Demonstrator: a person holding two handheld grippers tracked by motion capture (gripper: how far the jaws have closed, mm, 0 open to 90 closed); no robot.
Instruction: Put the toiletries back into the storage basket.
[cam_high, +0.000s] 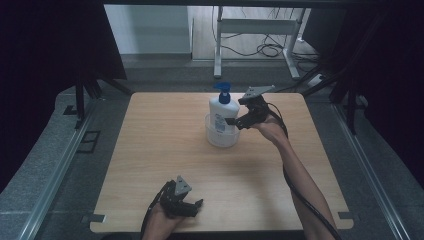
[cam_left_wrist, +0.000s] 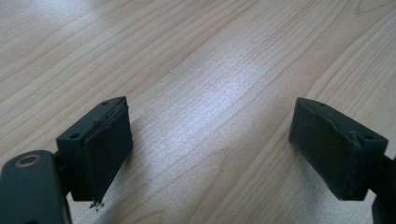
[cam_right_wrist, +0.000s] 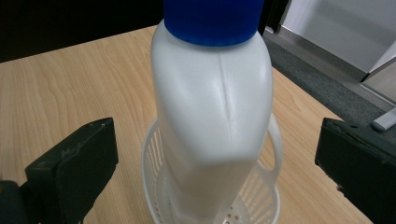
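Standing upright inside the white basket (cam_high: 222, 137), the pump bottle (cam_high: 223, 113) looks delivered; right gripper (cam_high: 235, 121) fingers spread wide, touching nothing. Left gripper (cam_high: 194, 205) idles released, well short of the basket.

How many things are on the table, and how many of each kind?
Bottle (white, blue pump top, standing in the basket): 1
Basket (small, white, with holes): 1
Total: 2
The right gripper and the left gripper are tools in the person's hands, so they are not counted.
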